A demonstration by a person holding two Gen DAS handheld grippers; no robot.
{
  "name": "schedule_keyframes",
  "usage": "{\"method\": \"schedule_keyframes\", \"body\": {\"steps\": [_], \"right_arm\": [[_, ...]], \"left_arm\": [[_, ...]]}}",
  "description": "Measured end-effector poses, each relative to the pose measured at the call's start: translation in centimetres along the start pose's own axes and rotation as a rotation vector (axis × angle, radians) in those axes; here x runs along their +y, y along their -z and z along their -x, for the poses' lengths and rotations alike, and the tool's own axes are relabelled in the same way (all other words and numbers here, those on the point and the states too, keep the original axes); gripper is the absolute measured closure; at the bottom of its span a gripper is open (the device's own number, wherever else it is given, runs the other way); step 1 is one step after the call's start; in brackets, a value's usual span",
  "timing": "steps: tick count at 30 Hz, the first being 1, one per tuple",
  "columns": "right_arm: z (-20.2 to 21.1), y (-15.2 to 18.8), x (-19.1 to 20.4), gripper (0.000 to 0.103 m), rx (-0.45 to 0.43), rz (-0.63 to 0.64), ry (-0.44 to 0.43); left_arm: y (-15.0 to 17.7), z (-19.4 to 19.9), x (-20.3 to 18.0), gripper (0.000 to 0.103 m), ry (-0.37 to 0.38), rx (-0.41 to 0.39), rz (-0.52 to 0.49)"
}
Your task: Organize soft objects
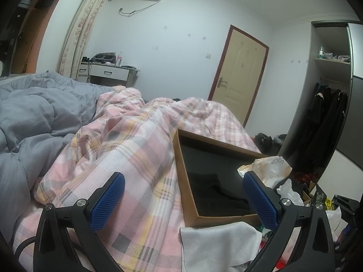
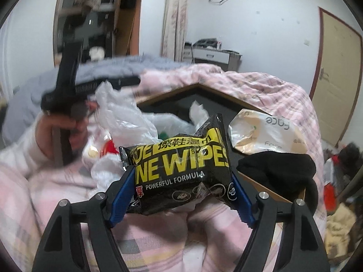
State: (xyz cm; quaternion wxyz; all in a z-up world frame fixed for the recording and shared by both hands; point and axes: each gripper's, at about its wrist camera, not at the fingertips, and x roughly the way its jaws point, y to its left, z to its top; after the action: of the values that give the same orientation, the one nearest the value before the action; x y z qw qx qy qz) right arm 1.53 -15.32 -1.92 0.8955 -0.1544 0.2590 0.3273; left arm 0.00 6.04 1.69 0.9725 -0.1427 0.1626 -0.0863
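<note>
My right gripper (image 2: pixel 181 188) is shut on a black and yellow pack of shoe wipes (image 2: pixel 179 161) and holds it above the pink plaid quilt, just in front of an open cardboard box (image 2: pixel 267 188). A black cloth (image 2: pixel 276 170) hangs over the box's near edge. A cream "face" tissue pack (image 2: pixel 267 131) leans at the box's right side. My left gripper (image 1: pixel 183 195) is open and empty above the quilt, left of the box (image 1: pixel 179 158). A black cloth (image 1: pixel 217 190) lies inside the box. A white cloth (image 1: pixel 217 244) lies in front of it. The tissue pack (image 1: pixel 270 165) rests on the box's right rim.
White plastic bags (image 2: pixel 127 122) and a red and white item (image 2: pixel 109 149) lie left of the box. A grey duvet (image 1: pixel 34 117) fills the bed's left side. The person's hand with the left gripper (image 2: pixel 61 104) shows blurred at the left. Clutter (image 1: pixel 317 195) lies beside the bed.
</note>
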Motion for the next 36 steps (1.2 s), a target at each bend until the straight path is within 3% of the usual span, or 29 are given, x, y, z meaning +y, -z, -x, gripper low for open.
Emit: {"method": "schedule_keyframes", "body": {"steps": [7,18,30,33,36], "right_arm": [[-0.2,0.4,-0.3,0.013,0.052,0.021,0.053],[-0.2,0.2,0.2,0.012,0.055,0.032,0.072],[1.2,0.3,-0.3,0.012,-0.028,-0.005,0.014],[1.5,0.3,-0.7,0.001,-0.053,-0.026,-0.001],[1.8,0.3,-0.9,0.001,-0.076,-0.039,-0.008]], "left_arm": [[0.0,0.1,0.2,0.0,-0.004,0.006,-0.005],[0.1,0.1,0.1,0.0,-0.004,0.007,-0.004],[0.1,0.0,0.0,0.0,-0.006,0.009,-0.006],[0.1,0.2,0.1,0.0,-0.007,0.009,-0.007],[0.1,0.0,-0.1,0.0,-0.007,0.01,-0.007]]}}
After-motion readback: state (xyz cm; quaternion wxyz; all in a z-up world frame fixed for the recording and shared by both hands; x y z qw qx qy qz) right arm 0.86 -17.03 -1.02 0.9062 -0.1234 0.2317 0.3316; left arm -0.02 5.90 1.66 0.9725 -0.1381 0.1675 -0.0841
